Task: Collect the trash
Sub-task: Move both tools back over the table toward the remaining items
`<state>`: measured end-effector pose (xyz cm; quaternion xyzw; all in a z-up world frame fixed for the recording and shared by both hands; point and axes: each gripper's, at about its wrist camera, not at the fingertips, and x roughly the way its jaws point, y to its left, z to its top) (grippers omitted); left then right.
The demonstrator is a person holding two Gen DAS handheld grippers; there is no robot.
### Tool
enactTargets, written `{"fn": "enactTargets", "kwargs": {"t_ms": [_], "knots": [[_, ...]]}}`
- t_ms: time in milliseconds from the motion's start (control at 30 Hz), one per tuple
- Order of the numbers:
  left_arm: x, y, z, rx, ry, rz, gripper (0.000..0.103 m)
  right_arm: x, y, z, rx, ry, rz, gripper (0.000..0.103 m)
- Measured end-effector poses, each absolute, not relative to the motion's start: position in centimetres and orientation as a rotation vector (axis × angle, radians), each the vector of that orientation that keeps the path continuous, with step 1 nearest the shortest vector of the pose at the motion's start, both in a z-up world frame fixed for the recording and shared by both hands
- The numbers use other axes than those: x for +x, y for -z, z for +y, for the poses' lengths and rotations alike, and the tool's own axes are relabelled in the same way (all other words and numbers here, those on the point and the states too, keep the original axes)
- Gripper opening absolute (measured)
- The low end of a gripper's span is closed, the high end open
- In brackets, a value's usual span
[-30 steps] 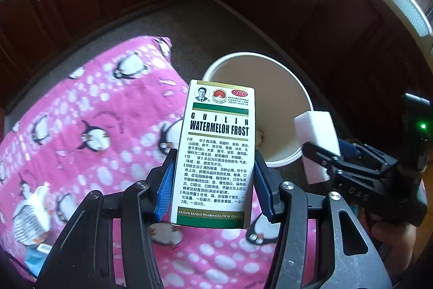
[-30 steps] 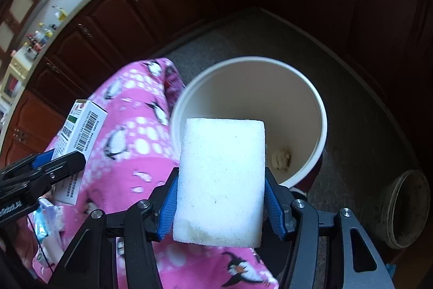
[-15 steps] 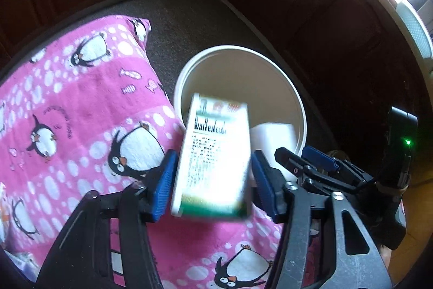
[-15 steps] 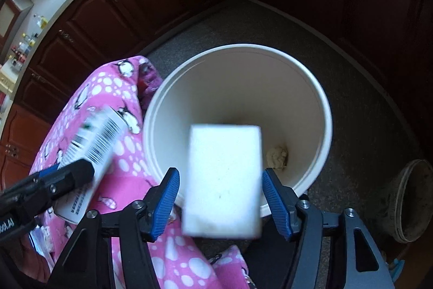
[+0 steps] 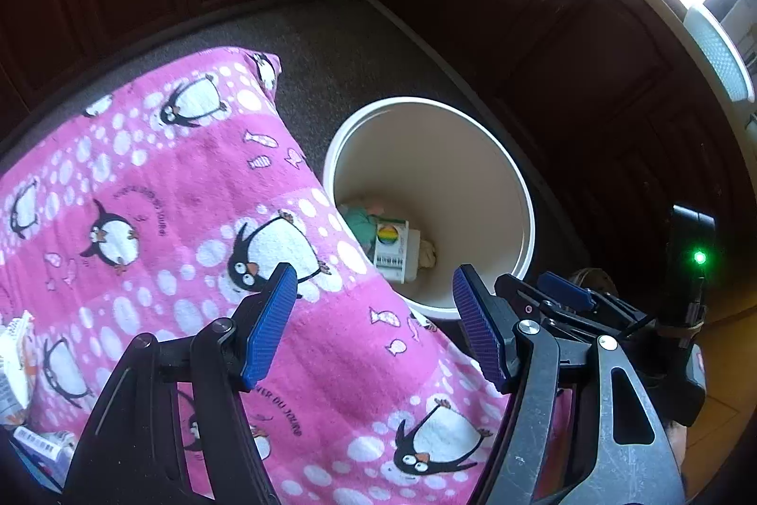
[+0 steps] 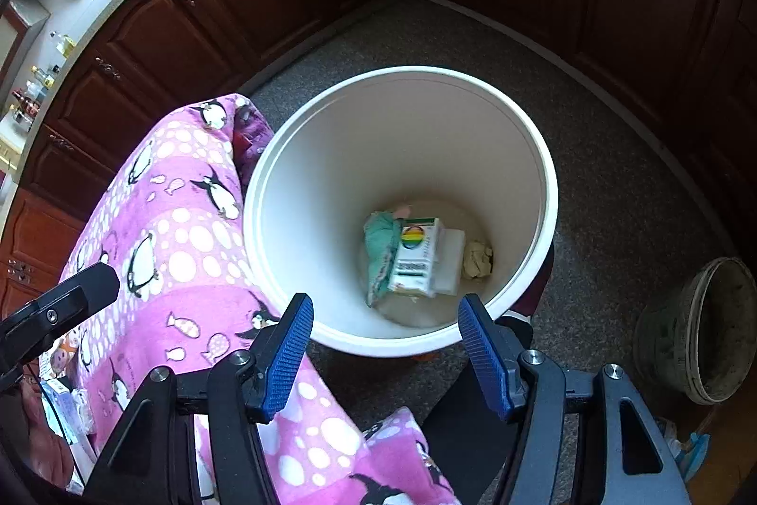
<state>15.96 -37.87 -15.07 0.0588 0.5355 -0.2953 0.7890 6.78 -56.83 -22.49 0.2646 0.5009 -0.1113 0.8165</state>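
- The left wrist view shows wrappers [image 5: 16, 368] on the pink penguin blanket [image 5: 189, 193] at the far left edge, and the right gripper [image 5: 544, 292] at the right; only part of the bucket floor shows here.
- The right wrist view shows the whole floor of the white bucket [image 6: 549, 193]: a teal rag [image 6: 381, 249], the medicine box [image 6: 416, 256], the white sponge [image 6: 452, 261] under its right side, and a crumpled paper ball [image 6: 478, 259].
- A dirty bucket [image 6: 700, 330] stands on the floor at far right.
- 1 second ago the left gripper [image 5: 374, 325] clamped the box and the right one [image 6: 385, 356] the sponge; now both lie in the bucket and both jaws stand wide apart, holding nothing.
- The blanket reads "DU JOUR"; the box's print is too small to read now.
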Motion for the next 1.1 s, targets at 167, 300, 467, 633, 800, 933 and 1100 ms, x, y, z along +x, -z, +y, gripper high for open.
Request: {"fn": "enactTargets", "kwargs": {"t_ms": [167,300,467,633,800,933,1100], "knots": [[15.1,13.7,-37.0,0.129,0.617,1.126,0.067,6.6,21.1,-55.9,0.546,0.227,1.047,0.062],[14.6,12.9,-36.1,0.135,0.596,1.102,0.067,6.6,19.8,-55.0,0.533,0.217,1.026,0.063],[13.6,11.6,-34.8,0.156,0.576,1.094,0.067,6.6,18.2,-53.7,0.514,0.203,1.001,0.064],[12.7,9.9,-32.6,0.152,0.562,1.058,0.067,6.3,16.3,-52.3,0.497,0.184,0.972,0.064],[12.2,8.4,-30.3,0.148,0.53,1.012,0.067,6.1,14.4,-50.2,0.468,0.152,0.946,0.065],[11.5,6.9,-27.9,0.147,0.501,0.971,0.067,6.0,12.9,-48.3,0.45,0.118,0.92,0.065],[10.5,5.3,-24.6,0.157,0.456,0.912,0.067,5.8,11.2,-45.4,0.416,0.073,0.889,0.068]]}}
